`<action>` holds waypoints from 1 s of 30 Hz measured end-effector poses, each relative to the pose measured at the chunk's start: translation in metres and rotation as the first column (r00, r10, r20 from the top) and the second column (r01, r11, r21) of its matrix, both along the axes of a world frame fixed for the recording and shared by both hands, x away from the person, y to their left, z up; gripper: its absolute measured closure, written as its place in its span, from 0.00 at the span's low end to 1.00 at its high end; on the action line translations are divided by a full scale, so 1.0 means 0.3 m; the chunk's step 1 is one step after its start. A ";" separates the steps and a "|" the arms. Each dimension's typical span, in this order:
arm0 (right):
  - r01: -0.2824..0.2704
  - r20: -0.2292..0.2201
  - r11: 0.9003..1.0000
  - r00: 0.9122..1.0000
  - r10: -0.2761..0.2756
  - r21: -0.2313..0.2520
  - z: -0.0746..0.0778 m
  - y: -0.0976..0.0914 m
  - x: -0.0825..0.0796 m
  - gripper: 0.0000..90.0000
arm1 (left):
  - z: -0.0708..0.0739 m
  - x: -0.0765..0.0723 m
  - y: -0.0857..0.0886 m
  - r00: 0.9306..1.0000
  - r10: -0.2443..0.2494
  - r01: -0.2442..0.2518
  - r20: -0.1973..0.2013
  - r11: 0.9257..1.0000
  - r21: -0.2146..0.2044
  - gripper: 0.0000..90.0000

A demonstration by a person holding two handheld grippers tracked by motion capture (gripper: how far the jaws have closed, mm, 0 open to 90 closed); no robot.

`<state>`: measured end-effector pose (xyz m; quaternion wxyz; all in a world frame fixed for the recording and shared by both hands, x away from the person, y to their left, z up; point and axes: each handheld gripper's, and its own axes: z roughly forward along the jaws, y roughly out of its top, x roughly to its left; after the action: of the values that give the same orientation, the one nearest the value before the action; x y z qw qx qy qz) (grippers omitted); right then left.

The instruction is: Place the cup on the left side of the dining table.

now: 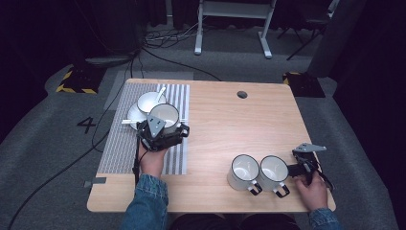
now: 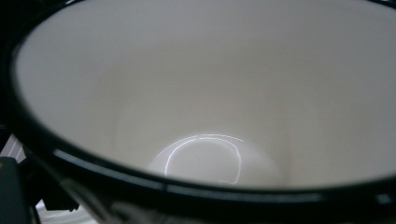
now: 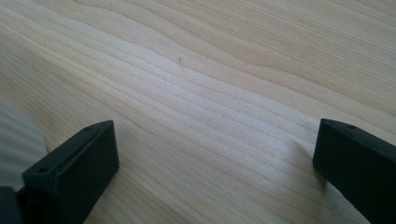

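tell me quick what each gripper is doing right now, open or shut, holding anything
Left gripper: holding a white mug with a dark rim over the striped mat.
Right gripper: open, jaws wide apart over bare table, holding nothing.

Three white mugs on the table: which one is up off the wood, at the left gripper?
The mug over the striped mat, mug at the left gripper. The other two stand side by side on bare wood near the right gripper.

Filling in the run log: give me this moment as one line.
left gripper: shut on mug over striped mat | right gripper: open, beside two mugs | bowl with spoon on saucer
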<state>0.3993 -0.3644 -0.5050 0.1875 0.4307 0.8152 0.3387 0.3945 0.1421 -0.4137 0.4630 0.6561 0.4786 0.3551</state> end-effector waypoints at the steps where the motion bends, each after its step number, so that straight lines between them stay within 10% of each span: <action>1: 0.000 0.000 1.000 1.000 0.000 0.000 0.000 0.000 0.000 0.00 | -0.004 0.010 0.001 1.000 0.004 -0.004 -0.013 1.000 -0.001 0.04; 10: 0.002 0.001 1.000 1.000 -0.002 0.000 0.000 0.000 0.000 0.00 | -0.081 0.102 0.034 0.991 0.018 -0.024 -0.131 0.999 -0.043 0.04; 18: 0.004 0.001 1.000 1.000 -0.004 -0.001 0.000 0.001 0.001 0.00 | -0.143 0.161 0.031 0.970 0.022 -0.021 -0.241 1.000 0.006 0.04; 30: 0.008 0.001 1.000 1.000 -0.008 0.001 0.000 0.002 0.001 0.00 | -0.172 0.170 -0.020 0.961 -0.009 0.030 -0.275 0.997 0.072 0.04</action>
<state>0.3996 -0.3638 -0.5051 0.1889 0.4339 0.8132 0.3388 0.4453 0.1361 -0.4653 0.3705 0.7208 0.5179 0.2739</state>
